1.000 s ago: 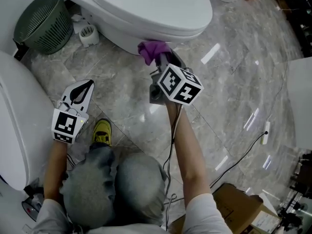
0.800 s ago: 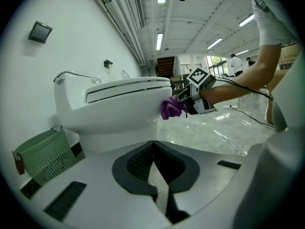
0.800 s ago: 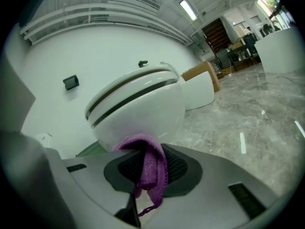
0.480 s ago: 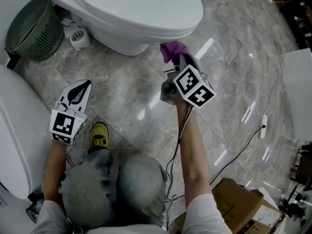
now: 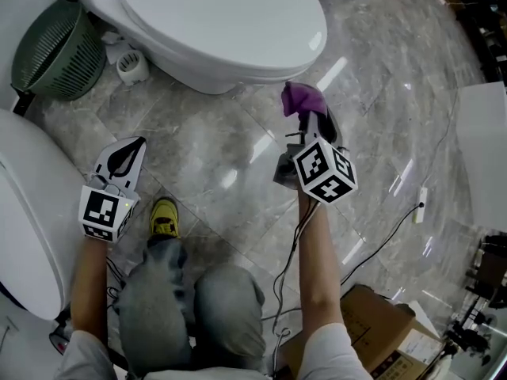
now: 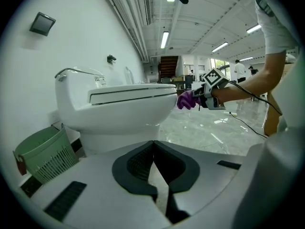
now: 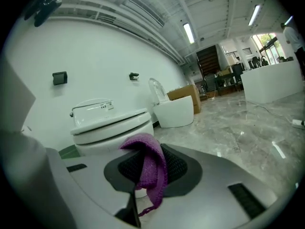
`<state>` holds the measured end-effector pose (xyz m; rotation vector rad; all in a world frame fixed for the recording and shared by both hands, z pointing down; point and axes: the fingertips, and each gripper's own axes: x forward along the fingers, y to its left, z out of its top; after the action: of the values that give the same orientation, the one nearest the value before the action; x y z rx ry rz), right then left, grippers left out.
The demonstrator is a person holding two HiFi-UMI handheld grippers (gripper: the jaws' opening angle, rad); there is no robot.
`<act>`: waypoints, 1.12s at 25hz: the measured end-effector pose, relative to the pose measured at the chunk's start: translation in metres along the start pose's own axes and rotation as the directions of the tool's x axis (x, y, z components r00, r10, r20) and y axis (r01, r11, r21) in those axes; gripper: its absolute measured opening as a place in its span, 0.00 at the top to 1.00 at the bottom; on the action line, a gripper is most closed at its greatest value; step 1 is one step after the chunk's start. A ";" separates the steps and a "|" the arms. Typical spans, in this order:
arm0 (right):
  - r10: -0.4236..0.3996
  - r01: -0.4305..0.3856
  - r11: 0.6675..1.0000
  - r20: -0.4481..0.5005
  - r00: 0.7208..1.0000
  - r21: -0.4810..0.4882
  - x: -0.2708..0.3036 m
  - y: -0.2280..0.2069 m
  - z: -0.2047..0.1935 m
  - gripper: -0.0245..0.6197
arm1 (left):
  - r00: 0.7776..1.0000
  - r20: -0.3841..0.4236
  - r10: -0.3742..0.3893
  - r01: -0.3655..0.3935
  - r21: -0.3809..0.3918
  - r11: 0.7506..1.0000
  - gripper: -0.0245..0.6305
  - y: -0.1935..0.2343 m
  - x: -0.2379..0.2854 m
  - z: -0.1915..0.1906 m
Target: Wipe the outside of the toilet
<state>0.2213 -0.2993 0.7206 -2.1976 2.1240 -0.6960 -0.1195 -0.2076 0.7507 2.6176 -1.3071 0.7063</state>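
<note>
The white toilet (image 5: 226,26) fills the top of the head view, lid down. My right gripper (image 5: 310,115) is shut on a purple cloth (image 5: 301,96) and hangs over the floor just off the bowl's front right, clear of it. In the right gripper view the cloth (image 7: 151,171) drapes between the shut jaws, with the toilet (image 7: 112,125) beyond. My left gripper (image 5: 135,145) is low at the left, shut and empty, pointing at the toilet (image 6: 119,111). The left gripper view also shows the cloth (image 6: 187,100) past the bowl's front.
A green basket (image 5: 55,42) and a white brush holder (image 5: 131,66) stand left of the toilet. Another white fixture (image 5: 24,212) lies along the left edge. A cable (image 5: 396,228) and a cardboard box (image 5: 380,331) are on the marble floor at the lower right. My yellow shoe (image 5: 164,216) is near the left gripper.
The right gripper, with the cloth, has come off the bowl's front and moved right and back over the floor. The left gripper has barely moved.
</note>
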 end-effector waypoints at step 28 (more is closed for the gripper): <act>0.110 -0.108 0.994 -0.067 0.992 0.026 -0.115 0.067 0.067 0.82 | 1.000 -0.018 0.018 -0.019 -0.081 0.997 0.94 -0.004 -0.063 0.146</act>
<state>0.1810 -0.2154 0.6044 -2.0568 2.2367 -0.7944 -0.0975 -0.2057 0.5932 2.5336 -1.3280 0.6622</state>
